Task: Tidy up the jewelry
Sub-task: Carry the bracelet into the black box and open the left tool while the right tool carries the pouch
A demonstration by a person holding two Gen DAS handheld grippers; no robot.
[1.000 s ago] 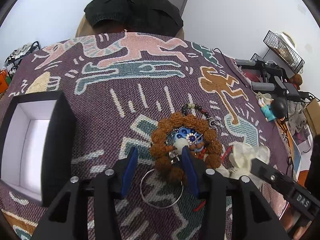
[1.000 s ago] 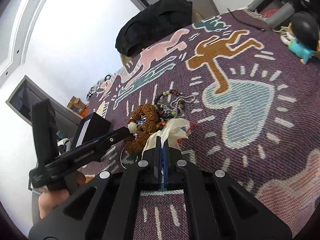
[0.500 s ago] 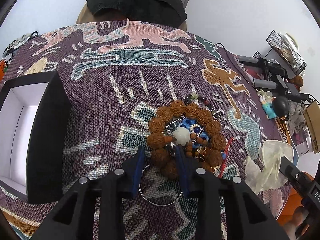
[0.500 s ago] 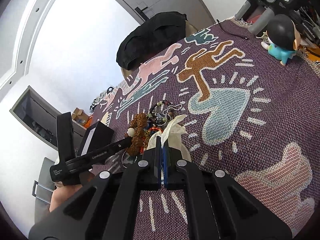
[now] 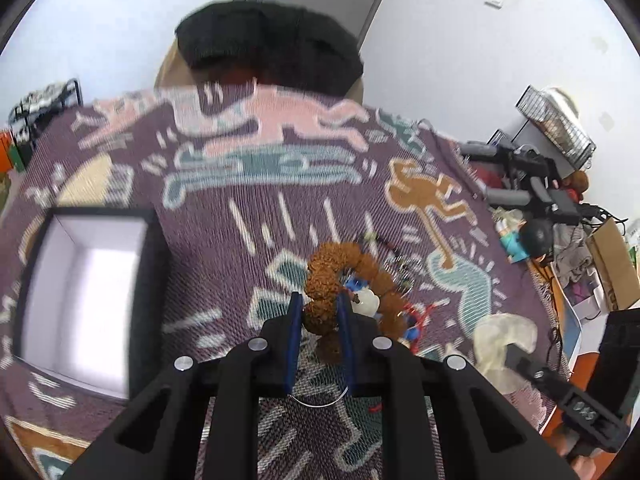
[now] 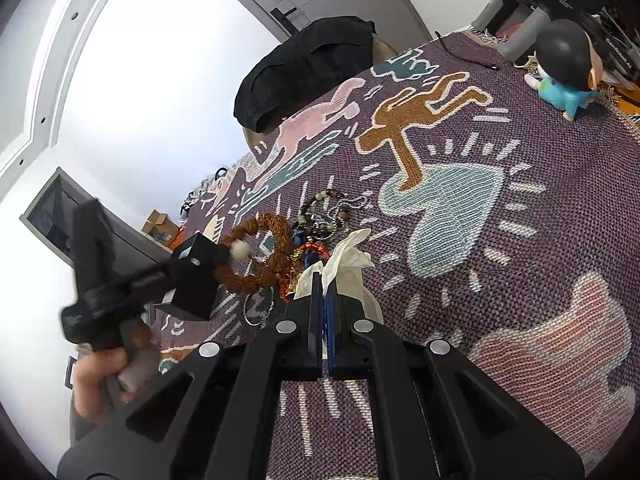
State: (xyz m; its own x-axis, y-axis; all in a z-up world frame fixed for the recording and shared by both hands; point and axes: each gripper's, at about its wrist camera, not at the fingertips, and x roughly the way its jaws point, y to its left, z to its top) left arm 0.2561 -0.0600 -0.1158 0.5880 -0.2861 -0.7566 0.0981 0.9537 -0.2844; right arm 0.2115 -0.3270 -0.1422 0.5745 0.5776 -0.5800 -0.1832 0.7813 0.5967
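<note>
My left gripper (image 5: 319,309) is shut on a brown knobbly bead bracelet (image 5: 326,276) with a white bead (image 5: 368,302), lifted off the cloth; it also shows in the right wrist view (image 6: 276,248). A pile of jewelry (image 6: 320,220) lies on the patterned cloth: dark and green bead strands, a red string and blue beads (image 5: 414,322). A thin silver ring (image 6: 256,308) lies beside it. My right gripper (image 6: 323,280) is shut on a cream crumpled tissue (image 6: 348,258) just right of the pile. A black box with a white inside (image 5: 84,284) stands at the left.
The purple cloth with figure patterns (image 6: 520,200) covers the table. A small figurine (image 6: 564,68) and black equipment (image 5: 532,184) stand at the right edge. A black garment on a chair (image 5: 268,44) is at the far side.
My left gripper closed on the brown bracelet and lifted it up off the pile. My right gripper stayed shut on the tissue and shifted little.
</note>
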